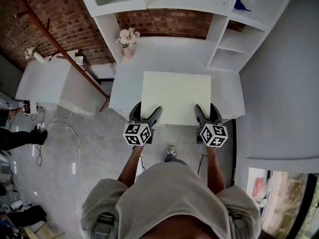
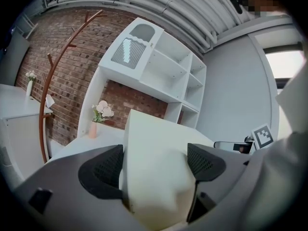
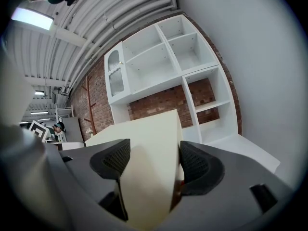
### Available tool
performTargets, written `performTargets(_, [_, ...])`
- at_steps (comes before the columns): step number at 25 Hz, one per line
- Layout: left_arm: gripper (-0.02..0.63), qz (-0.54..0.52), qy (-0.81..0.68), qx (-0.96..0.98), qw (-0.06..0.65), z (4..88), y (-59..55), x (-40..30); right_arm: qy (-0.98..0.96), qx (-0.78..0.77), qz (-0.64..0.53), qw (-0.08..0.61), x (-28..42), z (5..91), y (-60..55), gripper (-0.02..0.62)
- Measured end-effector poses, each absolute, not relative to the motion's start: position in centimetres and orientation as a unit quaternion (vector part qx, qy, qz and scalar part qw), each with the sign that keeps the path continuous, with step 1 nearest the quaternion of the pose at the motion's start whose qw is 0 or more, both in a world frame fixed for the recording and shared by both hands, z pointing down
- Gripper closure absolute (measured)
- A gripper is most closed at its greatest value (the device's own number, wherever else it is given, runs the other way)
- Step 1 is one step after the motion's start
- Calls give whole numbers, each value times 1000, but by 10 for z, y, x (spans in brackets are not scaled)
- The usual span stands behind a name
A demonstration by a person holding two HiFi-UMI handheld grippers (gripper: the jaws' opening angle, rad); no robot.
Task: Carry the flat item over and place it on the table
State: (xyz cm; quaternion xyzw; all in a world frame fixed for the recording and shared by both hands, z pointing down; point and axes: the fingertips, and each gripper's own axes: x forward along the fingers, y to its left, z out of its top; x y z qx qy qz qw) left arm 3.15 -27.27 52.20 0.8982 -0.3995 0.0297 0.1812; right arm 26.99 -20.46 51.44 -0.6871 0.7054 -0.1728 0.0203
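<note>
White table (image 1: 169,54) bears flower vase (image 1: 127,52) beyond held panel (image 1: 175,97).

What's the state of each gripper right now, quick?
Left gripper: closed on the cream flat panel.
Right gripper: closed on the same panel.

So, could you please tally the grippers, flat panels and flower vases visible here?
Flat cream panel: 1.
Grippers: 2, left gripper and right gripper, both shut on the panel.
Flower vases: 2, one on the white table, one on the side cabinet.
Total: 5.
</note>
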Motion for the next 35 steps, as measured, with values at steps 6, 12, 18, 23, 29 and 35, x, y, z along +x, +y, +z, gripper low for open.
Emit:
performTargets(6, [178, 30, -406, 896, 176, 520, -309, 53, 709, -683, -173, 26, 292, 516, -243, 255])
performTargets(12, [178, 33, -410, 895, 174, 519, -333, 64, 712, -680, -175, 30, 304, 517, -268, 255])
performTargets(18, [178, 38, -421, 888, 182, 528, -340, 58, 717, -672, -184, 23, 300, 526, -281, 256])
performTargets(23, [178, 45, -425, 884, 188, 534, -345, 47, 717, -669, -195, 18, 288, 534, -288, 256])
performTargets(29, [178, 58, -419, 883, 204, 551, -352, 32, 708, -675, -209, 7, 273, 549, -291, 256])
performTargets(35, [178, 65, -407, 886, 214, 562, -360, 24, 696, -684, -218, 3, 263, 559, -293, 258])
